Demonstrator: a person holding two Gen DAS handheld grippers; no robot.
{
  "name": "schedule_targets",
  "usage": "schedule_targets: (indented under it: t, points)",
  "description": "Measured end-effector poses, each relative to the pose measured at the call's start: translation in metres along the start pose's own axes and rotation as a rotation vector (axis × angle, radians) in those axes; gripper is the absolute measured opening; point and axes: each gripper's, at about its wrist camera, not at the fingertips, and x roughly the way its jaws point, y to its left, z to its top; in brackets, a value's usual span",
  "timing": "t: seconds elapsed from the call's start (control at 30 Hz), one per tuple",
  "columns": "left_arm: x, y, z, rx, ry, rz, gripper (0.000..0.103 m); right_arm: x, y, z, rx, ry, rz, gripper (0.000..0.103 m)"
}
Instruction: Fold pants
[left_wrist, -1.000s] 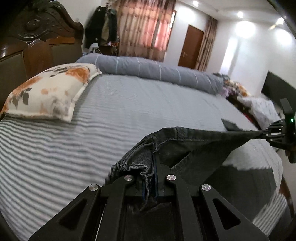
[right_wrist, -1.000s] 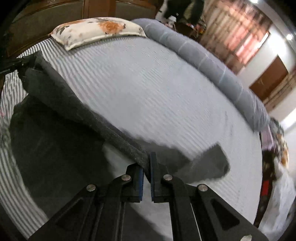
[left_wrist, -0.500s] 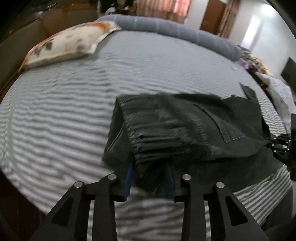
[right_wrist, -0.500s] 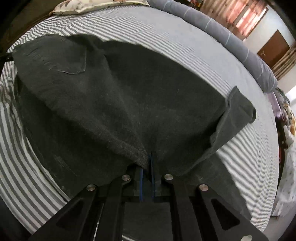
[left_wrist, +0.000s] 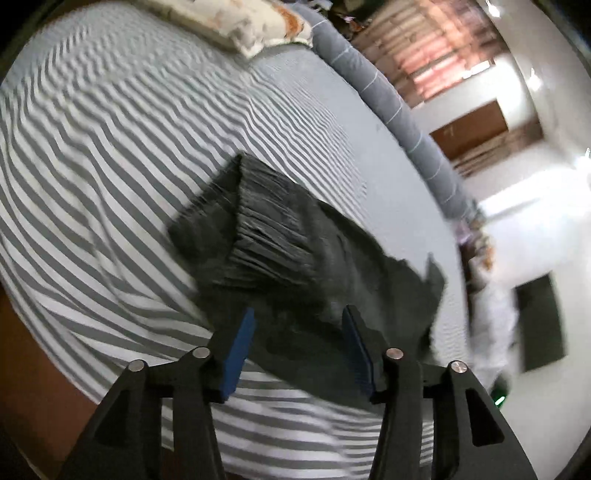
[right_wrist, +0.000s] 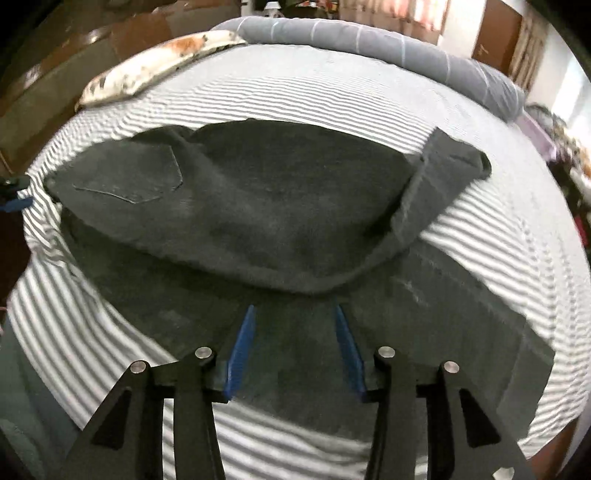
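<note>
Pants (right_wrist: 258, 206) laid folded on bed (right_wrist: 332, 92); left gripper (left_wrist: 299, 347), right gripper (right_wrist: 295, 343) jaws opening, cloth released to settle flat.

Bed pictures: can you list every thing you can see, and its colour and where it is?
pants: one, dark grey, lying folded over on the bed
bed sheet: one, grey and white stripes, under the pants
pillow: one, white with orange flowers, at the head of the bed
rolled quilt: one, grey-blue, along the far edge of the bed
curtain: pink, far wall
door: one, brown, far wall
left hand-held gripper: black with blue pads, jaws opening over the pants
right hand-held gripper: black with blue pads, jaws opening over the pants
</note>
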Motion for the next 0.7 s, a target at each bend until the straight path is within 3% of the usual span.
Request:
schedule_targets:
  t: [0.13,0.3,0.37,0.53,0.63,0.7]
  points:
    - [0.015,0.001,0.002,-0.125,0.001,-0.051,0.053,-0.002,-0.010,-0.005,0.131,0.042,0.113,0.048]
    - [0.027,0.008,0.013,-0.206,-0.027,-0.037,0.054,0.015,-0.036,0.003,0.375,0.098,0.264,0.050]
    - [0.034,0.013,0.016,-0.254,-0.025,-0.042,0.054,0.022,-0.044,0.004,0.448,0.106,0.287,0.050]
    - [0.047,0.021,0.022,-0.307,-0.040,-0.022,0.054,0.043,-0.066,0.014,0.593,0.141,0.228,0.051]
    - [0.048,0.018,0.023,-0.289,-0.053,-0.008,0.051,0.054,-0.077,0.030,0.639,0.154,0.125,0.051]
    - [0.047,0.014,0.025,-0.255,-0.060,0.005,0.044,0.062,-0.081,0.042,0.647,0.155,0.048,0.051]
